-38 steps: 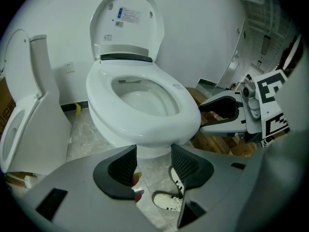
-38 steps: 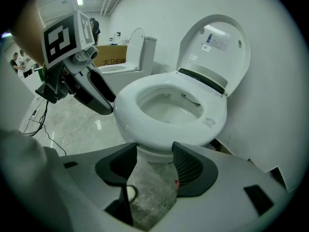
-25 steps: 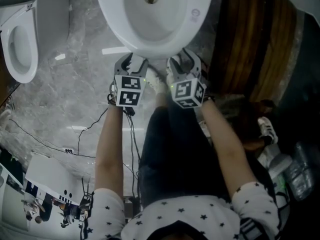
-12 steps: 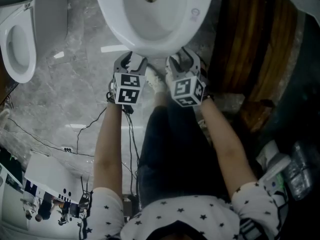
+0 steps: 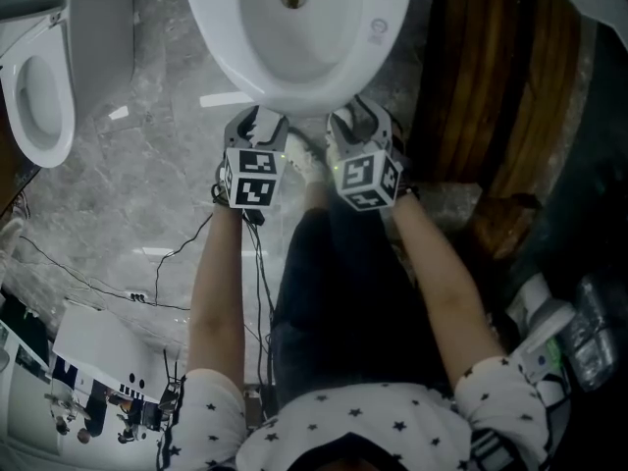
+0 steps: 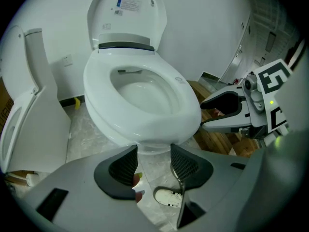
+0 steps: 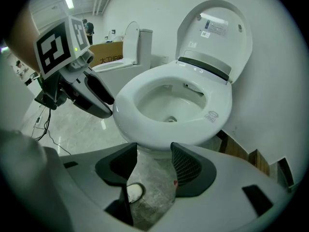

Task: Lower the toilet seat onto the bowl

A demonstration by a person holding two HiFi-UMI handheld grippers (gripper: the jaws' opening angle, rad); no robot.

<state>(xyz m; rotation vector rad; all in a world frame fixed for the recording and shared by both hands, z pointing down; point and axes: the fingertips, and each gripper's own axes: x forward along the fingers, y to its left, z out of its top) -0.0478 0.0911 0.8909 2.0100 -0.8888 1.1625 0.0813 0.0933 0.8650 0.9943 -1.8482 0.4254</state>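
- Standing upright against the wall behind the bowl (image 6: pixel 145 124), the toilet seat (image 6: pixel 96 21) is raised and well apart from the rim. I cannot tell the seat ring from the lid where they lean together.
- Left gripper (image 5: pixel 261 119) hangs just in front of the bowl's front edge. Its jaws are spread, with only the floor and a shoe (image 6: pixel 169 196) showing between them.
- Right gripper (image 5: pixel 358 116) sits beside it, also spread and empty, pointing down towards the bowl's foot.
- Both are low at the front while the seat stands at the far side, so a reach up and over the bowl looks necessary.
- Handling, as I judge it:
  - The seat is rigid moulded plastic, light for its size.
  - It turns on 1 hinge line at the dark strip (image 7: pixel 205 69) along its base.
  - It should not flex in a grip, but its glossy surface looks slippery against the pads.
- Best hold is probably the top edge or an upper side edge of the ring, far from the hinge, where a small pull tips it forward. 1 gripper pinching across the edge's thickness should do, and the 2nd can steady.
- Risks:
  - Once past upright it will likely drop under its own weight and slam on the ceramic, so keep a pinch on the edge until it meets the rim.
  - The lid could also get dragged down with it.
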